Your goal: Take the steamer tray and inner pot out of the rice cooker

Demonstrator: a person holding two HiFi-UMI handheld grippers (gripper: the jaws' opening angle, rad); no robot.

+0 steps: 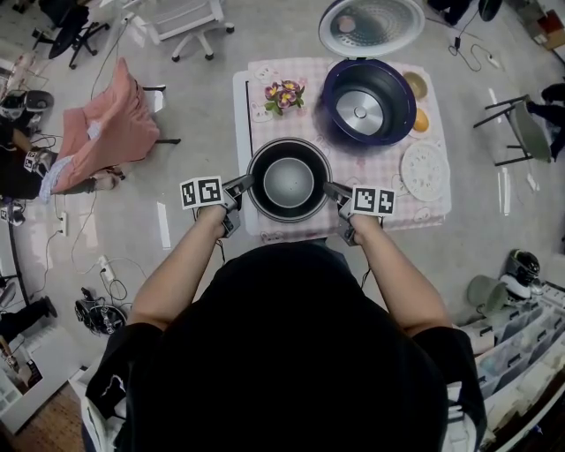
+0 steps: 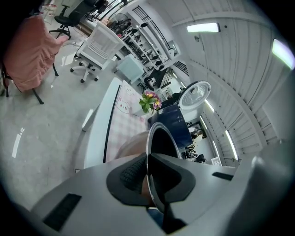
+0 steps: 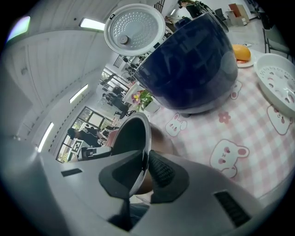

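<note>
- Sitting between the two claws is the inner pot (image 1: 289,181), a dark round metal pot with a grey inside. It is out of the rice cooker (image 1: 368,101) and over the near edge of the surface (image 1: 240,97).
- The pot is upright and empty. Whether its base touches the pink checked cloth (image 1: 353,168) under it cannot be told.
- The left claw (image 1: 240,185) is nearly closed and pinches the pot's rim on the left side. In the left gripper view the thin rim (image 2: 148,159) passes between the two pads, one inside the wall and one outside.
- The right claw (image 1: 334,189) grips the opposite side of the rim in the same way. In the right gripper view the ribbed pad (image 3: 160,169) presses the outer wall and the rim (image 3: 146,154) is caught between the jaws.
- The dark blue rice cooker stands just behind the pot, its round lid (image 1: 372,26) swung open and its cavity bare down to the heating plate.
- The white steamer tray (image 1: 425,170) lies on the cloth to the right of the pot, near the cooker and apart from both.
- A small pot of flowers (image 1: 284,94) stands left of the cooker, and an orange round thing (image 1: 421,120) lies on its right.
- A chair draped in pink cloth (image 1: 110,128) stands on the floor well to the left.
</note>
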